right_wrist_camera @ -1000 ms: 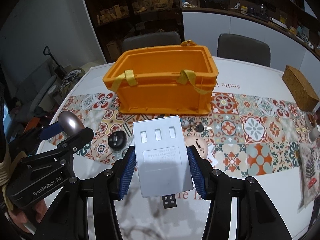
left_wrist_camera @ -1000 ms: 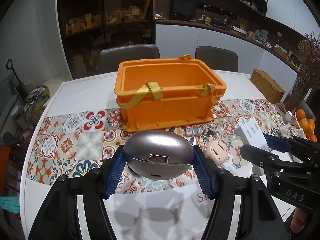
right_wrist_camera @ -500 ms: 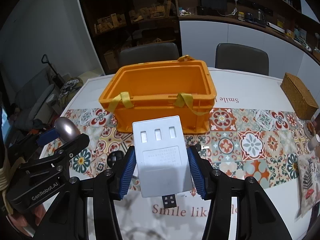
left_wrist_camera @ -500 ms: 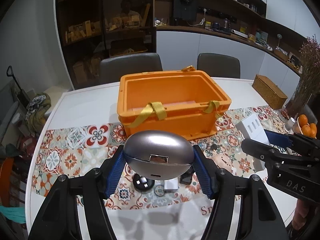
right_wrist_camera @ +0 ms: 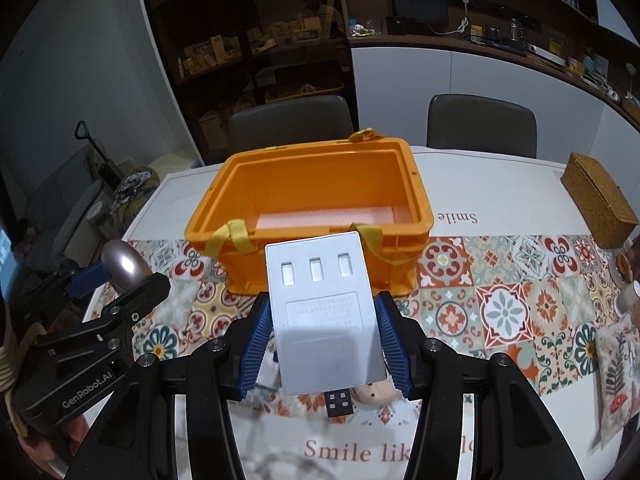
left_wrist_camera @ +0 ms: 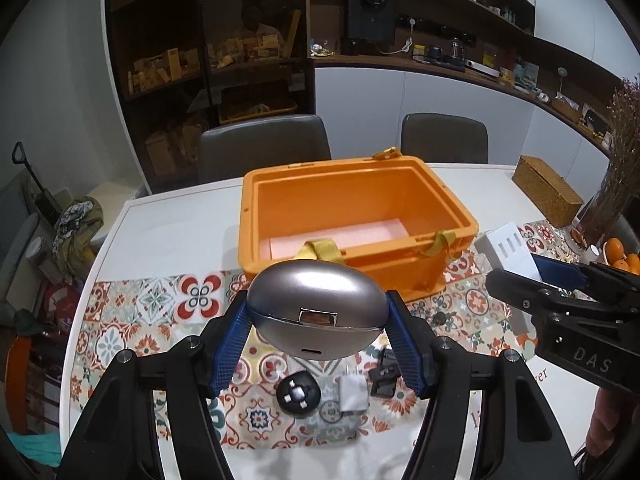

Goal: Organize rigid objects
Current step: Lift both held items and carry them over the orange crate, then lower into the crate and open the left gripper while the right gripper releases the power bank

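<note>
My left gripper (left_wrist_camera: 316,328) is shut on a grey egg-shaped case (left_wrist_camera: 316,310), held above the tiled runner in front of the orange crate (left_wrist_camera: 352,184). My right gripper (right_wrist_camera: 324,336) is shut on a flat white USB hub (right_wrist_camera: 324,312) with three slots and a plug at its near end. The crate (right_wrist_camera: 312,160) stands open, with a pale pink pad on its floor. In the right wrist view the left gripper (right_wrist_camera: 116,276) with the case shows at the left. The right gripper with the hub (left_wrist_camera: 508,248) shows at the right of the left wrist view.
On the runner under the left gripper lie a round black object (left_wrist_camera: 298,396), a small white adapter (left_wrist_camera: 354,394) and a black clip (left_wrist_camera: 386,376). A pink piece (right_wrist_camera: 374,392) lies under the hub. A wicker box (right_wrist_camera: 600,204) stands far right, oranges (left_wrist_camera: 622,258) beside it. Two chairs stand behind the table.
Both grippers have risen and drawn towards the crate with their loads. The crate's inside and pink pad now show more, and the small items on the runner have come into view below.
</note>
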### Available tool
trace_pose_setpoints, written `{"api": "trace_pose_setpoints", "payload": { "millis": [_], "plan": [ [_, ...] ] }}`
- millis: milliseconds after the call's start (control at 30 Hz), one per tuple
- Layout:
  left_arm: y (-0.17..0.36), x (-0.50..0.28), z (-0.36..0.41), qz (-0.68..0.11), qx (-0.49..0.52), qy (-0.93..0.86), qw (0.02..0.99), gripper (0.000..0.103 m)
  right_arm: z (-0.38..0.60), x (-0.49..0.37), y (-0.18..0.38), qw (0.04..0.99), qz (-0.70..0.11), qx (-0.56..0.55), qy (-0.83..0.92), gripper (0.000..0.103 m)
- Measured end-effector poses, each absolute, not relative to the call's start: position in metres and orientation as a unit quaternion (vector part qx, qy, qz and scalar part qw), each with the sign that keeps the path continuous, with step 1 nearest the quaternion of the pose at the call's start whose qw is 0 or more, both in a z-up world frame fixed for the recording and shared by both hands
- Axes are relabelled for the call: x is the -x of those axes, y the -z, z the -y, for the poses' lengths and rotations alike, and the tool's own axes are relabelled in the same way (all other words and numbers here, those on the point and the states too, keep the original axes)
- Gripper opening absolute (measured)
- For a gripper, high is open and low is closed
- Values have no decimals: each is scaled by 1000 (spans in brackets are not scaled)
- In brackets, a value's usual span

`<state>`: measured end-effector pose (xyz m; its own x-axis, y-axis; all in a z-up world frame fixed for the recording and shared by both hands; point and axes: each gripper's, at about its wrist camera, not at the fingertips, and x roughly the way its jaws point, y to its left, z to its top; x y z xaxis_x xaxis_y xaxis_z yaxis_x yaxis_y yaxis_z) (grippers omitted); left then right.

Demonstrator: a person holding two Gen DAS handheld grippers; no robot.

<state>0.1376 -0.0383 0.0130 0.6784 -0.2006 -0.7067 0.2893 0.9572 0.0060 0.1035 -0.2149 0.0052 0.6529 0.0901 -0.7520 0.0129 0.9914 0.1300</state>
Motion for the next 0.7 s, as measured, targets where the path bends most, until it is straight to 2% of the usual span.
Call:
{"api": "trace_pose_setpoints", "payload": {
  "millis": [700],
  "plan": [
    [-35, -208, 44, -360, -69, 115, 923, 65, 221, -187, -26, 904, -425, -47, -1, 52]
  ]
}}
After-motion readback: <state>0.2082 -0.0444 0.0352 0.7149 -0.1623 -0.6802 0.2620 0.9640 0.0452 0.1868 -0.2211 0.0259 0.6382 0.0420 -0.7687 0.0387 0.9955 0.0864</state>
